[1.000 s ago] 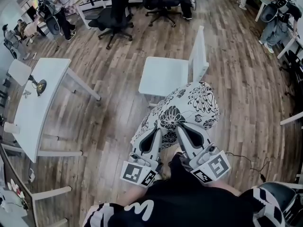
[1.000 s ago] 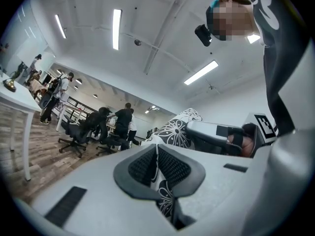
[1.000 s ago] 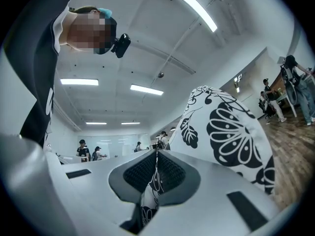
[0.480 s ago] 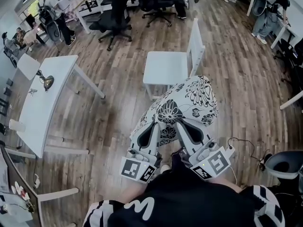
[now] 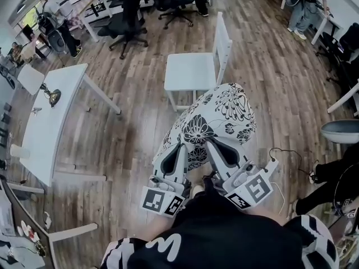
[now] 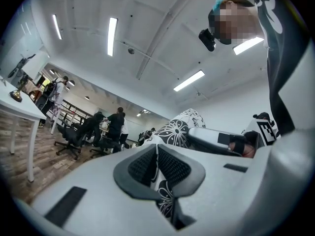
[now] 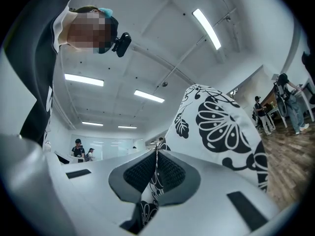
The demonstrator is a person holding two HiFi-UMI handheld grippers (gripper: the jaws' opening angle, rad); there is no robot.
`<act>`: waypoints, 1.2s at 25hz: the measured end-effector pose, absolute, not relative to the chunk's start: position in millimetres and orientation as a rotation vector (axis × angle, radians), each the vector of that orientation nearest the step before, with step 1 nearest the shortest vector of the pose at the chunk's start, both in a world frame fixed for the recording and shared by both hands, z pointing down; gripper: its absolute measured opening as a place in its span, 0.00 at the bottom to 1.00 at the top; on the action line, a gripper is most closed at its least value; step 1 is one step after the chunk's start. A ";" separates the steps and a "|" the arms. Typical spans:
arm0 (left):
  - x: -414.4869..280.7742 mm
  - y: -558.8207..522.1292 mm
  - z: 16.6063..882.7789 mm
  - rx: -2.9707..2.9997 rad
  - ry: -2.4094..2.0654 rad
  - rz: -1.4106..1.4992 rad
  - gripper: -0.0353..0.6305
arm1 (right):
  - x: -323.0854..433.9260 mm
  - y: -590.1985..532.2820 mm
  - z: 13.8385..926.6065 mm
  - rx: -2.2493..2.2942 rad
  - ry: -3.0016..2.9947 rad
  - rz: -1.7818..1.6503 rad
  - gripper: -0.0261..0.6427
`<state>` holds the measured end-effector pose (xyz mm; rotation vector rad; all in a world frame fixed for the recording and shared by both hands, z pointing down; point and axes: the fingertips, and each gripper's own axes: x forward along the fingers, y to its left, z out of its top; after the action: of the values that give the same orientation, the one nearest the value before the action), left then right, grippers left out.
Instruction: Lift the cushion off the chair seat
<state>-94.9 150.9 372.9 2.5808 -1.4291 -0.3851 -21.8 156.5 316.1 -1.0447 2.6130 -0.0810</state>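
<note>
We lose the near edge of the cushion (image 5: 219, 116) under the left gripper (image 5: 180, 149) and the right gripper (image 5: 214, 145), and the person's dark top (image 5: 224, 234) covers the rear ends of both. The cushion hides the near corner of the chair (image 5: 190, 72). The worktop (image 5: 47, 128) runs off the left edge; the dark object (image 5: 51, 97) on it is too small for us to name. A grey rounded thing (image 5: 342, 130) is cut by the right edge, and we cannot name it.

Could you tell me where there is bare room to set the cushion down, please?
The chair seat is bare, just beyond the cushion. The floor between table and chair is open too. The table is mostly free, apart from a few small things. Crowded: office chairs and people at the far end.
</note>
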 end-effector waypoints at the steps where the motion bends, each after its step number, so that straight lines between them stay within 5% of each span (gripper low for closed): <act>1: -94.8 154.8 373.8 2.582 -1.423 -0.383 0.07 | -21.4 160.6 317.0 -1.051 2.612 -0.084 0.07; 30: -10.9 294.5 361.9 2.495 -1.608 -0.436 0.07 | 66.3 288.9 302.9 -0.895 2.677 -0.092 0.07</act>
<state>-10.9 294.5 361.9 2.4949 -1.6081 -0.4362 66.3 288.9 302.9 -0.8948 2.6771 -0.0924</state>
